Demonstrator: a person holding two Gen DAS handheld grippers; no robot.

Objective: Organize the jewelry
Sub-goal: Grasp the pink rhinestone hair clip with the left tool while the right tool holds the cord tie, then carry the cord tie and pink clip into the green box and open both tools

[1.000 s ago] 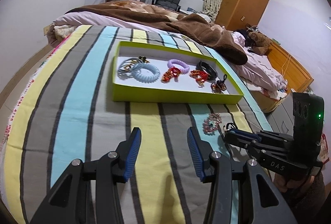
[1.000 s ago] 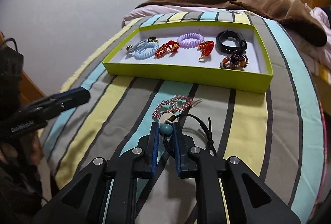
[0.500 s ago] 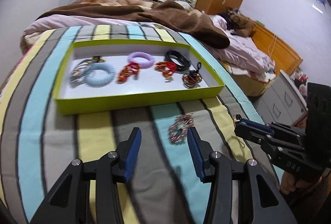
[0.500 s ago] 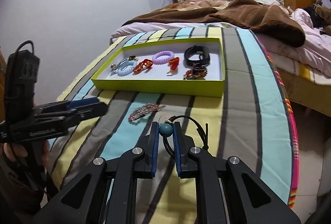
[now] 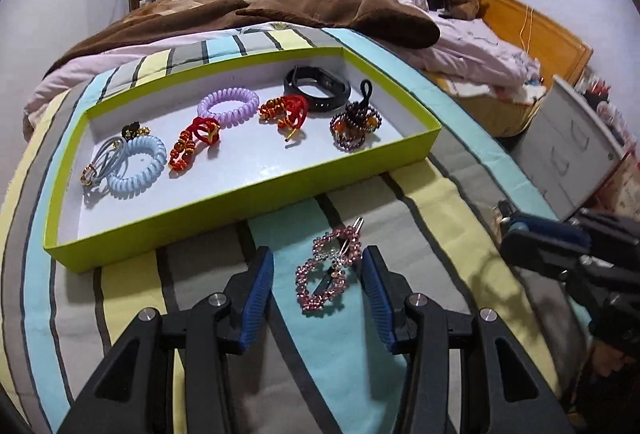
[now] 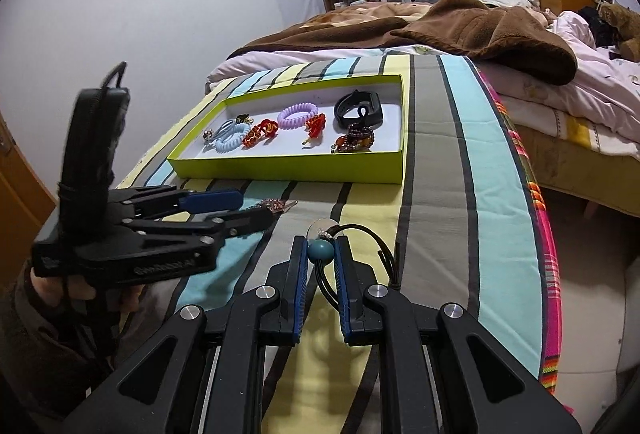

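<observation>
A lime-green tray point(image 5: 248, 211) point(image 6: 288, 168) on the striped bedspread holds several hair ties, bracelets and a black band point(image 5: 317, 86). A pink beaded hair clip point(image 5: 330, 271) lies on the spread in front of the tray, between the fingers of my open left gripper point(image 5: 318, 288). Its tip shows past the left gripper in the right wrist view point(image 6: 276, 205). My right gripper point(image 6: 321, 254) is shut on a black cord necklace with a teal bead point(image 6: 320, 252) and holds it above the spread. The right gripper shows at the right edge of the left wrist view point(image 5: 544, 238).
A brown blanket point(image 5: 320, 5) and pink bedding lie behind the tray. The bed's right edge point(image 6: 540, 234) drops to the floor. A grey drawer unit point(image 5: 576, 149) and a wooden bed frame stand to the right.
My left gripper has swung right and forward until the pink clip lies between its open fingers. My right gripper has lifted back with the necklace still held.
</observation>
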